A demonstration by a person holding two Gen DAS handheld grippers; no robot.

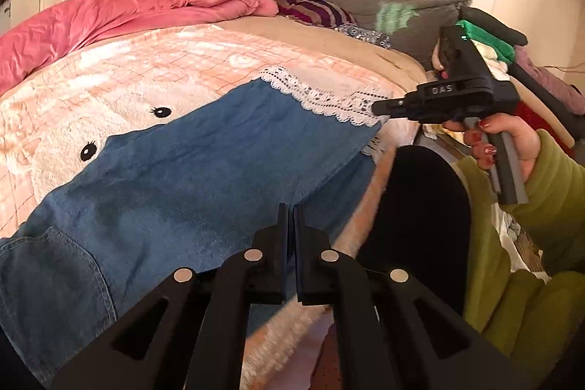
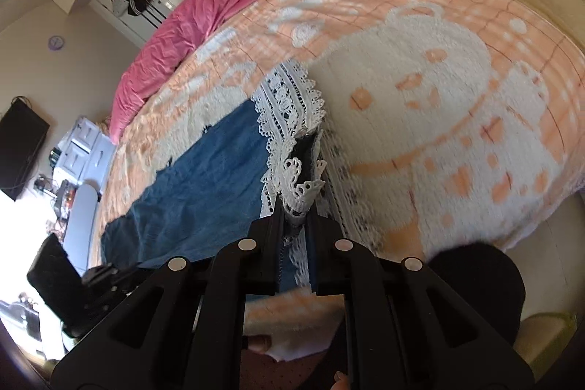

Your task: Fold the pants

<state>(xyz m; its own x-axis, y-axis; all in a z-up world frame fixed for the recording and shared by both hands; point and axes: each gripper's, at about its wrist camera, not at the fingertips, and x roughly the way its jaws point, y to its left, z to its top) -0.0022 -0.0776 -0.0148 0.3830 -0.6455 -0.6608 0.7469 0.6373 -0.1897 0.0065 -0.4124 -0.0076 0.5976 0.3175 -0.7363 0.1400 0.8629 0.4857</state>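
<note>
- Right gripper (image 2: pixel 294 218): jaws pinched on the white lace hem (image 2: pixel 292 119) of the blue denim pants (image 2: pixel 204 192); lace bunches up between the fingers, lifted at that corner.
- Left gripper (image 1: pixel 290 218): jaws nearly together, a thin slit between them; in the left wrist view I cannot tell whether denim is caught, the tips sit at the near edge of the leg.
- Pants lie flat across the peach-and-white fleece blanket (image 2: pixel 438 79), hem toward 1 o'clock in the left wrist view, pocket at 8 o'clock.
- Pink crumpled duvet (image 1: pixel 128 6) at 11 o'clock, well apart.
- Risk: only lace is held, so it may slip or stretch; if the left holds nothing, the fold would skew.
</note>
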